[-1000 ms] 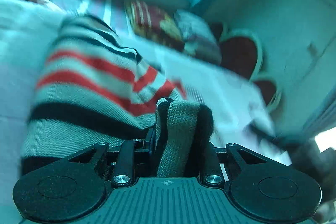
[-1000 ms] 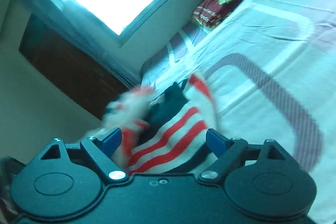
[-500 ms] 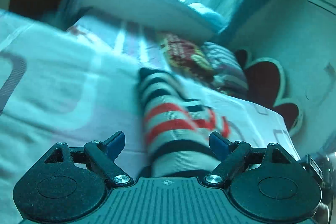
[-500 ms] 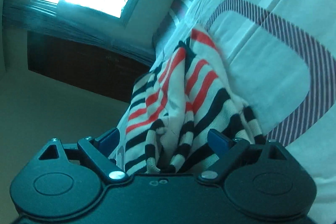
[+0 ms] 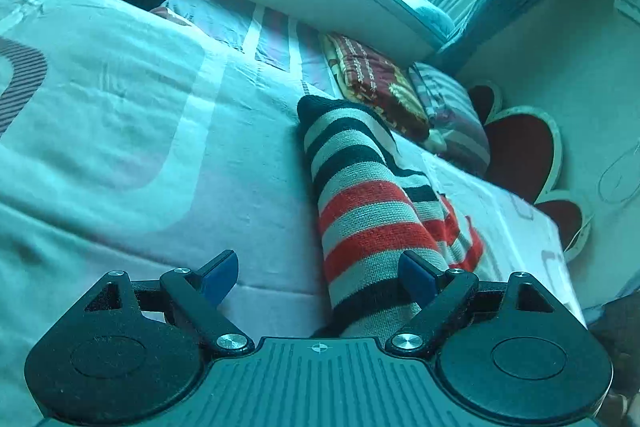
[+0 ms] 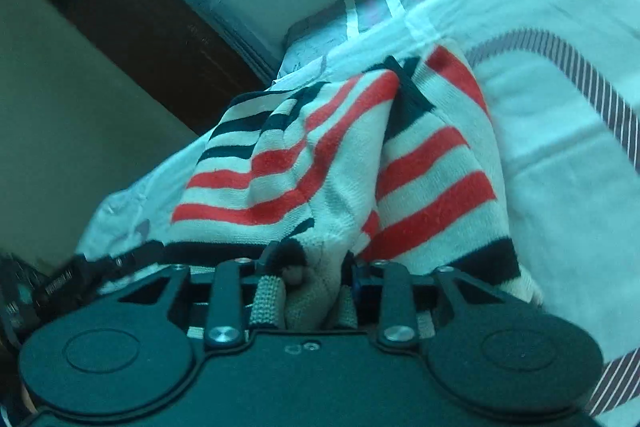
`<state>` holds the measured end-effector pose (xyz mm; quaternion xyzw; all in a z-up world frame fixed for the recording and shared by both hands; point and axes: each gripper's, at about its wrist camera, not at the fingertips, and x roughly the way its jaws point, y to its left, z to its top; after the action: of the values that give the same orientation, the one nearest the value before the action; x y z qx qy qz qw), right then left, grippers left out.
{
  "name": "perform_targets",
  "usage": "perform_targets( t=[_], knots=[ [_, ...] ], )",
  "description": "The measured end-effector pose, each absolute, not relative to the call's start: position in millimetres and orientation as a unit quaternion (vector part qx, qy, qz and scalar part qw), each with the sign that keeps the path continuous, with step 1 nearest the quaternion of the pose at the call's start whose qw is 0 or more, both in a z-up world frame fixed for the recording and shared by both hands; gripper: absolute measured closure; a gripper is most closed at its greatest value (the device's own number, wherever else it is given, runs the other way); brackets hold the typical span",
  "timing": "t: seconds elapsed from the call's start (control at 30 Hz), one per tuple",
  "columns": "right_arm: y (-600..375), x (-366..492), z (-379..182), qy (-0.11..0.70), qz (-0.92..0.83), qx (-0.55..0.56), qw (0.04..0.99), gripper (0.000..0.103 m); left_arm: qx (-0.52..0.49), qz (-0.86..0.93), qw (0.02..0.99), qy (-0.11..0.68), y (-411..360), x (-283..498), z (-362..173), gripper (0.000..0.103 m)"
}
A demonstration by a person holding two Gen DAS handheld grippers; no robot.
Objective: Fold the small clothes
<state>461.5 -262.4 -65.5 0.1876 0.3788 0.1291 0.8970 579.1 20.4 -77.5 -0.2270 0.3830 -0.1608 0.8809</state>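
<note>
A small knitted sweater (image 5: 368,211) with red, black and pale stripes lies bunched on the bed. In the left wrist view my left gripper (image 5: 318,273) is open, its blue-tipped fingers (image 5: 220,273) wide apart; the sweater's near end lies by the right finger, not gripped. In the right wrist view my right gripper (image 6: 308,277) is shut on a fold of the sweater (image 6: 340,163), which spreads away from the jaws over the bed.
The bed sheet (image 5: 140,131) is pale with pink and striped patches. A folded red blanket (image 5: 372,79) and a striped pillow (image 5: 452,107) sit at the bed's far end under the window. A dark wooden cabinet (image 6: 140,23) stands beside the bed.
My left gripper has let go of the sweater and opened wide. My right gripper has closed on a fold of the sweater.
</note>
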Motion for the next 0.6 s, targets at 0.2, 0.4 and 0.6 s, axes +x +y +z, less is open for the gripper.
perform_targets(
  t=[0.2, 0.4, 0.6],
  knots=[
    [-228.5, 438.4, -31.6, 0.278, 0.092, -0.014, 0.956, 0.078, -0.206, -0.165, 0.891, 0.370, 1.7, 576.4, -64.5, 0.017],
    [-264.9, 449.7, -34.1, 0.294, 0.060, 0.036, 0.953, 0.078, -0.174, -0.173, 0.891, 0.382, -23.9, 577.2, -63.8, 0.017],
    [-293.1, 459.5, -73.4, 0.339, 0.060, 0.133, 0.930, 0.076, -0.164, -0.174, 0.892, 0.385, -30.7, 574.6, -66.6, 0.017]
  ],
)
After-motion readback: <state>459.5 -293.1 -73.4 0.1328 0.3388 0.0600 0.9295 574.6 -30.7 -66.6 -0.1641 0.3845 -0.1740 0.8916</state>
